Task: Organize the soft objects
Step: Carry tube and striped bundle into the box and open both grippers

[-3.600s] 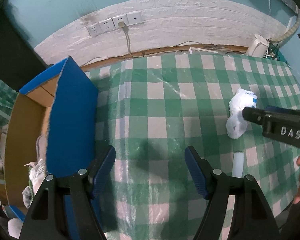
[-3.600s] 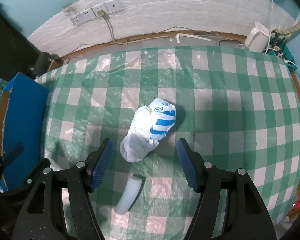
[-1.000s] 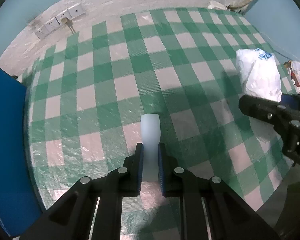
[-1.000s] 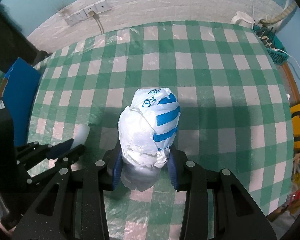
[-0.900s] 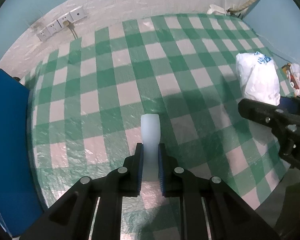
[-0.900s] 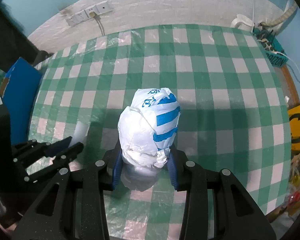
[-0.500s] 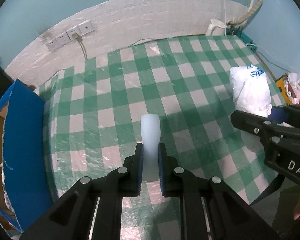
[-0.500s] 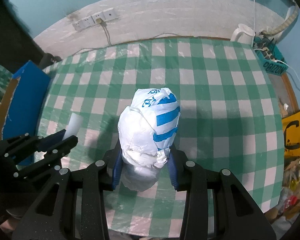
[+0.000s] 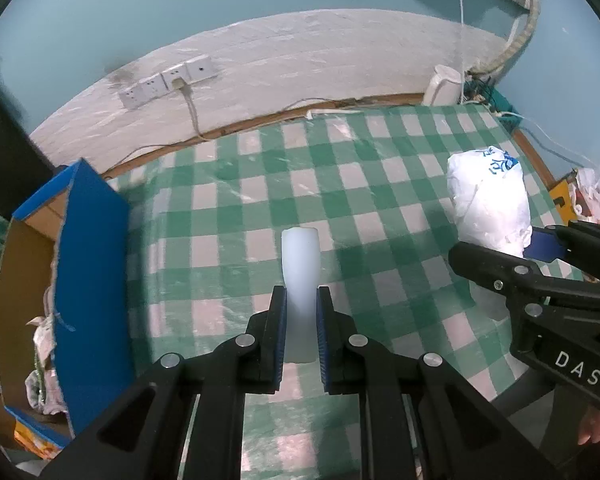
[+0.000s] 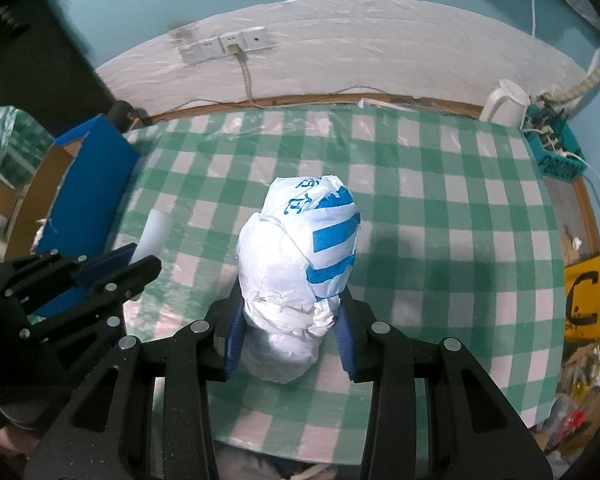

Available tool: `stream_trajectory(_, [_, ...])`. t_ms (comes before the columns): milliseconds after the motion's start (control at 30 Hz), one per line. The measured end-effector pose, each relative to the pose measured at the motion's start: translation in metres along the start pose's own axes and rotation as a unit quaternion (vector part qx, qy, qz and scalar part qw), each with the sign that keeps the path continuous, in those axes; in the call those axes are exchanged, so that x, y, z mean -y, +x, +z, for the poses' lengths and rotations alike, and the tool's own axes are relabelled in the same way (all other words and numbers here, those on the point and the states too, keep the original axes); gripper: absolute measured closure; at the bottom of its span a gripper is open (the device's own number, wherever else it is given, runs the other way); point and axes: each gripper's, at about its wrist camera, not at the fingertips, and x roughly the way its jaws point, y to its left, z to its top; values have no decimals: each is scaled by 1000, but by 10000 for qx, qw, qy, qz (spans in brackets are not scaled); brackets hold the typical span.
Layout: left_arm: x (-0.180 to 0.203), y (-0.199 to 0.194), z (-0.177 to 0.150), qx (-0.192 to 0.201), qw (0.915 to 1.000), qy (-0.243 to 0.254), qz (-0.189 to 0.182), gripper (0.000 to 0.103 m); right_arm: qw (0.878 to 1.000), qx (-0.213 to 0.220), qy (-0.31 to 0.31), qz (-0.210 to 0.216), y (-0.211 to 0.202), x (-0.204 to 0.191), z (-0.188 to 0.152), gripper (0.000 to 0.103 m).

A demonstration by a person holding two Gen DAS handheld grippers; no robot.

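Note:
My left gripper (image 9: 301, 300) is shut on a pale white soft tube (image 9: 299, 268) and holds it above the green checked tablecloth (image 9: 228, 216). My right gripper (image 10: 289, 320) is shut on a white plastic bundle with blue stripes (image 10: 300, 256), also lifted off the cloth. In the left wrist view the bundle (image 9: 488, 196) and the right gripper (image 9: 540, 256) show at the right. In the right wrist view the left gripper (image 10: 112, 268) and the tube (image 10: 153, 236) show at the left.
An open blue-sided cardboard box (image 9: 88, 280) with soft items inside stands off the table's left edge; it also shows as the box (image 10: 88, 188). A white kettle (image 10: 504, 104) and a teal basket (image 10: 556, 152) sit at the back right. Wall sockets (image 9: 168, 80) with a cord are behind.
Both grippers have risen with their loads, so the table looks smaller and more of the wall and box has come into view. Both grips are unchanged over the last second.

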Motion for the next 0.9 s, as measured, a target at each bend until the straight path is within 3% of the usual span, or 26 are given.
stream_trajectory(900, [-118,-51,-23,419,9945,-877,378,89,9939,105,-986,486,3,-125,42,65])
